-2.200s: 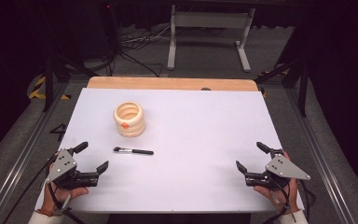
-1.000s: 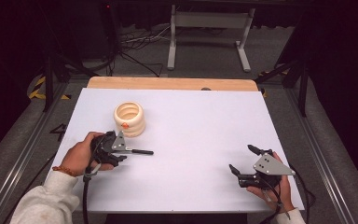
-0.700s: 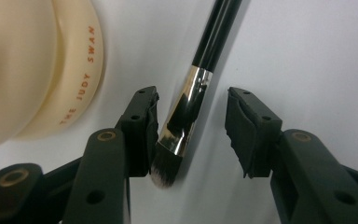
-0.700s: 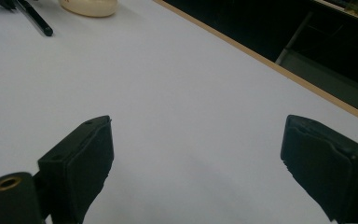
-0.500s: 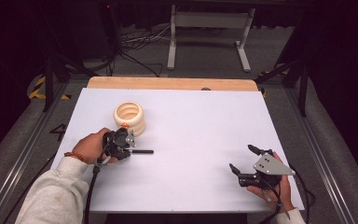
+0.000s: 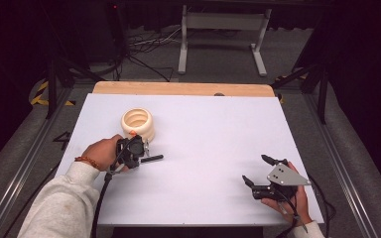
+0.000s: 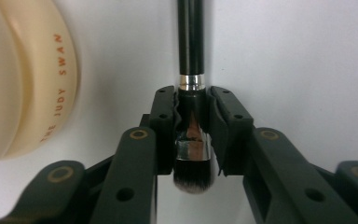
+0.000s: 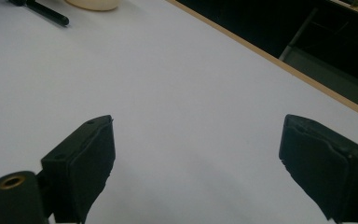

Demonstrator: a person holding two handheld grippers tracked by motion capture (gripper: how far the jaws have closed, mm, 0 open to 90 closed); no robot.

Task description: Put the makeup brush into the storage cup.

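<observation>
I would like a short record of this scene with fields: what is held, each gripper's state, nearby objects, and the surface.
held thing: makeup brush, gripped at its metal ferrule, lying on the table
left gripper: jaws have just been closing, now shut on the brush
right gripper: open, nothing between the jaws, low over the table's right part
nearby: cream ringed container, just beside the left gripper
surface: white table

white counter (image 6: 198, 124) with wood far edge, grey floor (image 6: 218, 59) beyond me, metal stand (image 6: 223, 29), cables (image 6: 139, 49), dark room
</observation>
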